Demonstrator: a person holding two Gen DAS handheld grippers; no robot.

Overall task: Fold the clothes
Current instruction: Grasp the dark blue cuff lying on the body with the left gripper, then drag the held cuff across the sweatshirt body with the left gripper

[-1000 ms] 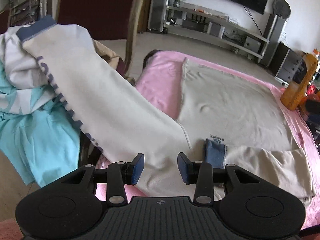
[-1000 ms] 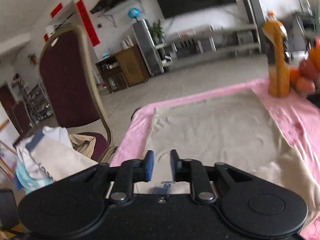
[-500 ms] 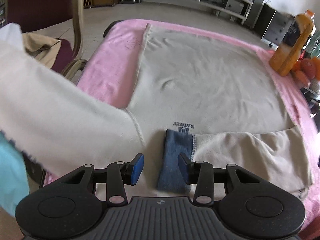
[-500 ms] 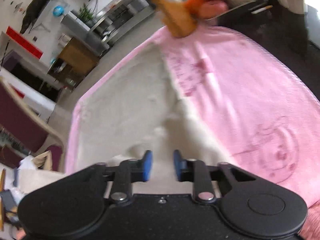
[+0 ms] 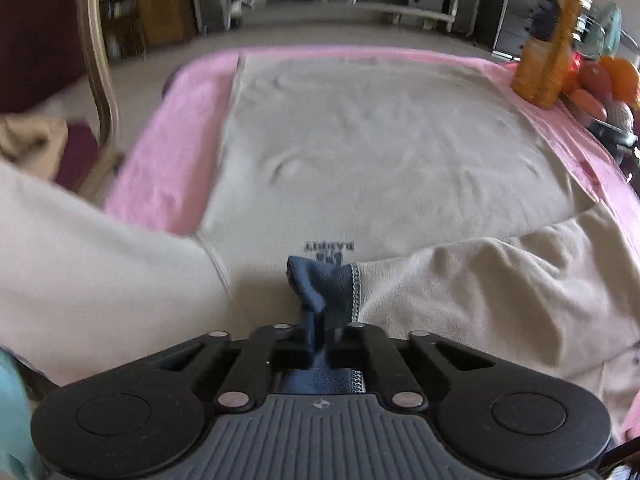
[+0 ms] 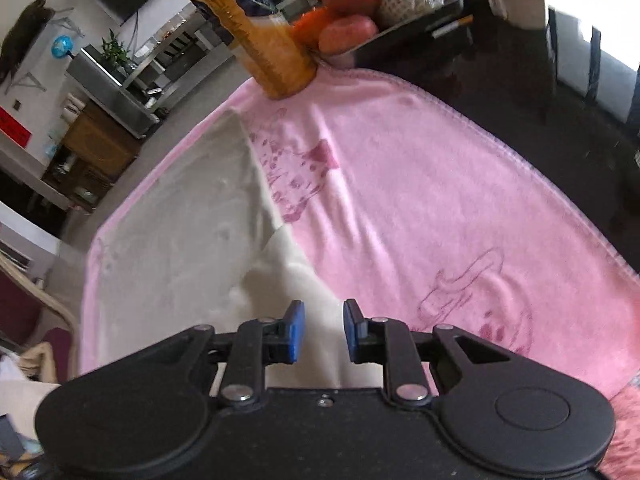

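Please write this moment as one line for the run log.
task: fold clothes | left gripper: shut on blue cuff of beige garment | right gripper: open, above right sleeve | surface: pink blanket

my left gripper (image 5: 320, 330) sits low and near, pointing toward the far side, its two black fingers drawn in close together and pinched onto the blue cuff (image 5: 326, 290), which bunches up between them. my right gripper (image 6: 322, 330) hangs tilted, aimed down and toward the far right, with its blue pads (image 6: 295, 330) standing apart, a clear gap between them and nothing caught there. both bodies fill the near edge of their views.
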